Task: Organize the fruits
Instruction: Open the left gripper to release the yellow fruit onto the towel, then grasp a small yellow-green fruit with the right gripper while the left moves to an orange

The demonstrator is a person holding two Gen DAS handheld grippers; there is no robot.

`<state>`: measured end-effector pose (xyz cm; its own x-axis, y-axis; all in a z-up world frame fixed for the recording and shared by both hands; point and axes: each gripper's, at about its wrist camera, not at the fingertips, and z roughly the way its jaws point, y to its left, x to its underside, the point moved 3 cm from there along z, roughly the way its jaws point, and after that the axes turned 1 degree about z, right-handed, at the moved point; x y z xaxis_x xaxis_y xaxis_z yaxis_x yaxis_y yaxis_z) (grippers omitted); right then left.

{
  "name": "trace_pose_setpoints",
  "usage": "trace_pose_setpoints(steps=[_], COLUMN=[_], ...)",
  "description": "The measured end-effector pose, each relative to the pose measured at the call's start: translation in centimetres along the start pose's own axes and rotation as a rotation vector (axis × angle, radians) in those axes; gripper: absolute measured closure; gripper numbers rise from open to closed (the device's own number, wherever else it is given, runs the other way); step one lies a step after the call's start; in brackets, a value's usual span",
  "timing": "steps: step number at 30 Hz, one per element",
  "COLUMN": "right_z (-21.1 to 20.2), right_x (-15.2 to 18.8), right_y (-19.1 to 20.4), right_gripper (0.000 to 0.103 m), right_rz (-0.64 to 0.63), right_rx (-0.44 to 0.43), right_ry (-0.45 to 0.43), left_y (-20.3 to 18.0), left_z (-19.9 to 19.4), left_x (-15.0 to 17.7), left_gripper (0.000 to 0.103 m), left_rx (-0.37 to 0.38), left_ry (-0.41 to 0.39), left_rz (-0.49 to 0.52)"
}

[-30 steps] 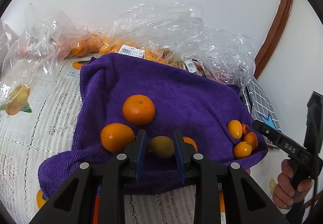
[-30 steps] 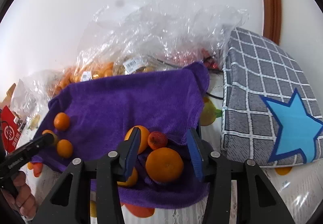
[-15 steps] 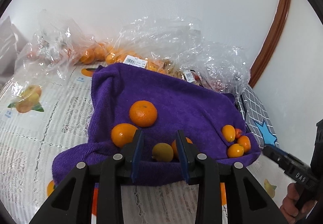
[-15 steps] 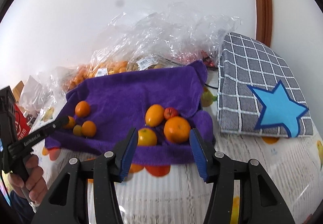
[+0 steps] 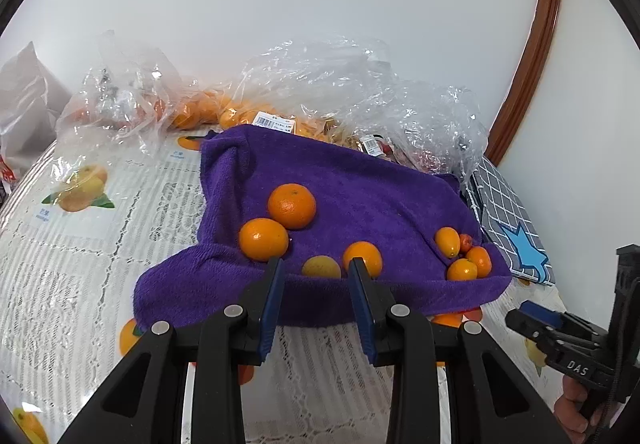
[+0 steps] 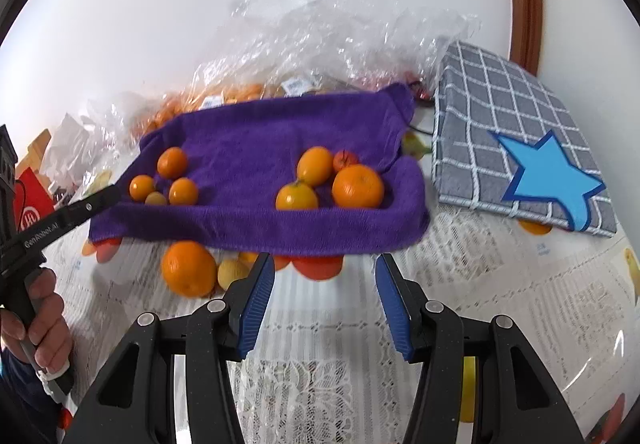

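A purple towel (image 5: 352, 183) lies on the table with two groups of fruit on it. The left group has two oranges (image 5: 291, 205), a smaller orange (image 5: 362, 256) and a yellowish fruit (image 5: 321, 268). The right group (image 6: 340, 179) has an orange (image 6: 357, 185), two yellow-orange fruits and a small red one (image 6: 344, 159). My left gripper (image 5: 316, 276) is open and empty, just short of the towel's near edge. My right gripper (image 6: 324, 284) is open and empty, back from the towel (image 6: 260, 147).
Clear plastic bags of fruit (image 5: 352, 99) lie behind the towel against the white wall. A grey checked cushion with a blue star (image 6: 516, 147) lies to the right. The lace tablecloth (image 6: 320, 372) has printed fruit pictures, some beside the towel's front edge (image 6: 188, 274).
Both grippers have drawn back from the towel. The left one let go of the yellowish fruit, which now lies on the towel. The right one backed away from the orange between its fingers.
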<state>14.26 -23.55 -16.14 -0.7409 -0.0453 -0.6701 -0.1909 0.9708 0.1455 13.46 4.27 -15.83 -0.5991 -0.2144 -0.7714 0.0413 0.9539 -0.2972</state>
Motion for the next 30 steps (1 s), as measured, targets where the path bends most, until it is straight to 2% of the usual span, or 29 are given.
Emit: trace_pose_setpoints(steps=[8, 15, 21, 30], right_z=[0.5, 1.3, 2.6, 3.8], right_x=[0.9, 1.1, 1.2, 0.4], right_y=[1.1, 3.9, 5.7, 5.5], right_gripper=[0.052, 0.064, 0.072, 0.073], right_rz=[-0.005, -0.086, -0.148, -0.146], right_rx=[-0.082, -0.164, -0.161, -0.159], right_ry=[0.016, 0.038, 0.062, 0.078], left_y=[0.3, 0.4, 0.5, 0.4], left_z=[0.0, 0.1, 0.1, 0.1], left_x=[0.3, 0.3, 0.3, 0.4], left_gripper=[0.072, 0.072, 0.072, 0.072], left_rx=[-0.001, 0.002, 0.004, 0.005], left_ry=[0.013, 0.017, 0.017, 0.018], left_rz=[-0.012, -0.021, -0.027, -0.026])
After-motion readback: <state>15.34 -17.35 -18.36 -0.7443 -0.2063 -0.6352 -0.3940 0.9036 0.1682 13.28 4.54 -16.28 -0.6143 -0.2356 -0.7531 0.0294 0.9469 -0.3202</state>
